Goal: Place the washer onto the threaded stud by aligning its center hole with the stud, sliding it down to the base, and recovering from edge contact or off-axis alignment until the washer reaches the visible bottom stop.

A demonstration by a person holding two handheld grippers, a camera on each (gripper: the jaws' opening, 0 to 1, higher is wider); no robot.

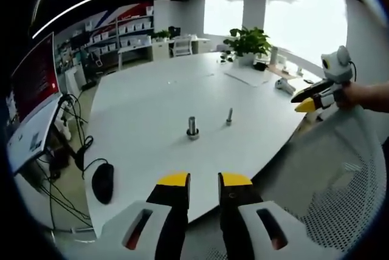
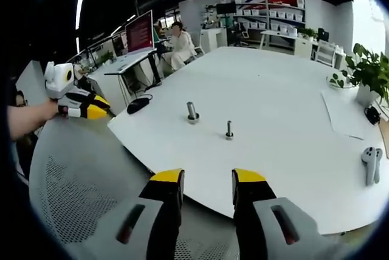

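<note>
Open jaws before table edge (image 1: 200, 208)

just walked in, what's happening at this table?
A person holds a hand-held gripper in each hand, both back from the white table. The left one and right one are open and empty. Two studs stand upright on the table, a thicker one and a thinner one. Nothing is being gripped yet.

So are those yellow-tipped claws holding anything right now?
No. The left gripper and right gripper are both open and empty, back from the table, where two studs stand untouched.
</note>
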